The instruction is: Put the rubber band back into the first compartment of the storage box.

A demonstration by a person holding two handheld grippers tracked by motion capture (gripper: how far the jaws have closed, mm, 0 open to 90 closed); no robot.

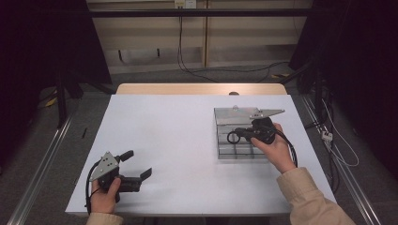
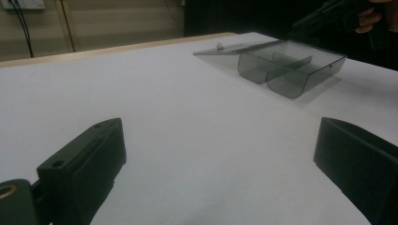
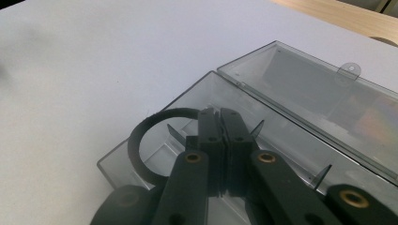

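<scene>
Your right gripper (image 3: 219, 115) is clamped on a black ring (image 3: 141, 140), held over the open clear divided box (image 1: 225, 147) at the table's right. Your left gripper (image 1: 136, 174) rests near the front-left edge, jaws wide apart and empty.

The black ring's (image 3: 141, 140) lower arc is hidden behind the right tool (image 3: 219, 117), perhaps pinched there.
</scene>
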